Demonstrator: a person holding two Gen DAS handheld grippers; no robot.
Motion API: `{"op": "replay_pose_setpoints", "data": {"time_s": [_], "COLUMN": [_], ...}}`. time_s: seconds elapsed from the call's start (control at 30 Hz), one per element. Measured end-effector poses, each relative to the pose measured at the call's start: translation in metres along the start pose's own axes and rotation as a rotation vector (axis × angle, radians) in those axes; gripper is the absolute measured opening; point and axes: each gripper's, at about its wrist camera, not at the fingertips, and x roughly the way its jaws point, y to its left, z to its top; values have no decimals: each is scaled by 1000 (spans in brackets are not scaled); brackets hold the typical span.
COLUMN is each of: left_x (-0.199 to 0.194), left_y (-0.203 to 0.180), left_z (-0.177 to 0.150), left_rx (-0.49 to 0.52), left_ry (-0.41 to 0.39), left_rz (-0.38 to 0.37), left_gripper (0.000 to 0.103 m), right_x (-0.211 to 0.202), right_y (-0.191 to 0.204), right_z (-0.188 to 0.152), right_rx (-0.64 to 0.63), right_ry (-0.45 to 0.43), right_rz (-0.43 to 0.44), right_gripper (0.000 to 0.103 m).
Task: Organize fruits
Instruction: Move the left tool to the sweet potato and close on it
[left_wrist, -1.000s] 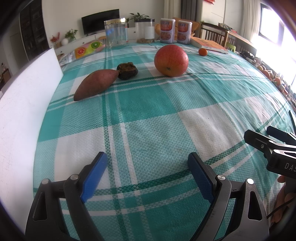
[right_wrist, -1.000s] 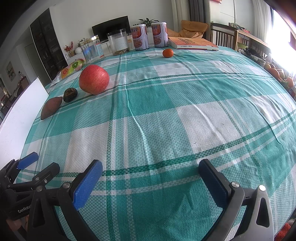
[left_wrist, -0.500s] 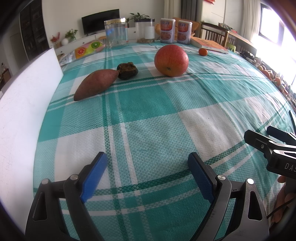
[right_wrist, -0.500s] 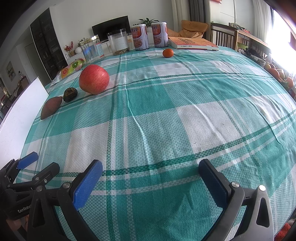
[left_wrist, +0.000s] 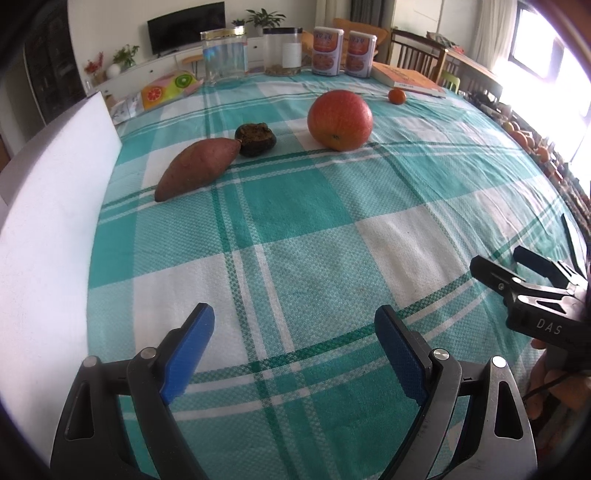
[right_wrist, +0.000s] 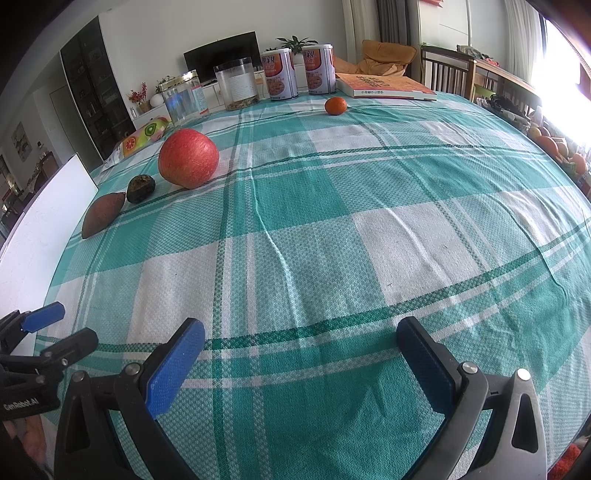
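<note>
Fruits sit far up the worktop: yam touching a dark fruit, apple beside, tangerine beyond. Both tongs, left and right, hang released, empty. The yam's long axis runs diagonally, likelier nearest the left.

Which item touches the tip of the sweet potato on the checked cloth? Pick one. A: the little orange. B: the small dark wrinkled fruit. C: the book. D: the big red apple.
B: in the left wrist view the small dark wrinkled fruit sits against the tip of the sweet potato, while the big red apple stands apart to its right.
</note>
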Motion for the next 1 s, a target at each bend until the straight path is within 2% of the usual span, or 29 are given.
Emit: {"op": "replay_pose_setpoints", "data": {"time_s": [0.2, 0.37, 0.47, 0.53, 0.6, 0.73, 0.8, 1.0], "left_x": [-19, -29, -35, -24, -3, 38, 52, 82], "left_y": [6, 15, 29, 42, 50, 52, 54, 55], "left_z": [25, 54, 77, 91, 97, 104, 111, 127], "left_rx": [58, 69, 57, 40, 40, 104, 120, 199], "left_ry": [8, 20, -1, 21, 90, 156, 156, 146], "left_rz": [51, 54, 70, 66, 98, 178, 214, 253], "left_gripper": [90, 90, 90, 90, 90, 90, 90, 88], "right_x": [0, 0, 0, 0, 0, 0, 0, 0], "right_y": [0, 0, 0, 0, 0, 0, 0, 0], "right_z": [0, 0, 0, 0, 0, 0, 0, 0], "right_rx": [0, 1, 1, 0, 0, 1, 1, 0], "right_ry": [0, 0, 0, 0, 0, -1, -1, -1], "right_rz": [1, 1, 1, 0, 0, 2, 2, 2], "right_gripper": [103, 103, 103, 103, 103, 103, 103, 103]}}
